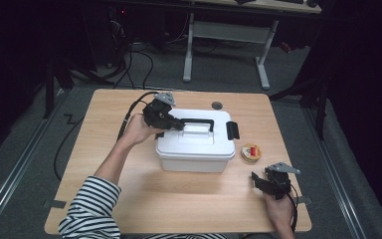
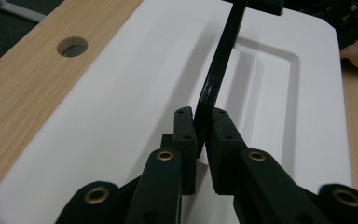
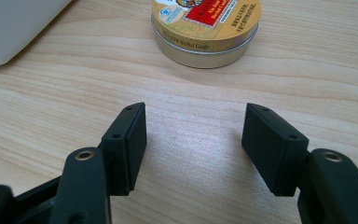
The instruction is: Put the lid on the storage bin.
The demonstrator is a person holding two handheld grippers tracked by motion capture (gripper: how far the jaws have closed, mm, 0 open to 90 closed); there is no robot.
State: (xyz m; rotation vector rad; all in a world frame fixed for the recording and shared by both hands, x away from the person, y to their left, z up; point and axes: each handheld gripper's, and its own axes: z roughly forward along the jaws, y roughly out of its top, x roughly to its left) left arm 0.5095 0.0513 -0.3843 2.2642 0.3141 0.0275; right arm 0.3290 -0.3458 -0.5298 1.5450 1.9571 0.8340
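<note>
In the left gripper view the left gripper (image 2: 200, 135) is clenched on the black handle (image 2: 219, 70) of the white box (image 2: 98, 116): both pads press the thin bar from either side near the lower middle of the frame. From the pads the handle runs up and slightly right to the top edge, so its long axis points away from the gripper toward the upper middle of the picture, tilted a little to the right, standing raised off the lid. In the high view the left gripper (image 1: 175, 124) sits at the centre of the frame, on the left end of the handle (image 1: 199, 122), which there lies left to right along the top of the box (image 1: 194, 149); the box's long side runs the same way, with a black latch (image 1: 232, 130) on its right end. The right gripper (image 1: 259, 180) rests at the lower right of the high view, well apart from the box; its own view shows the jaws released, apart over bare table (image 3: 196, 140). A round tin (image 3: 206, 28) lies beyond them at the top of that frame, near the box's right end in the high view (image 1: 251, 152).
</note>
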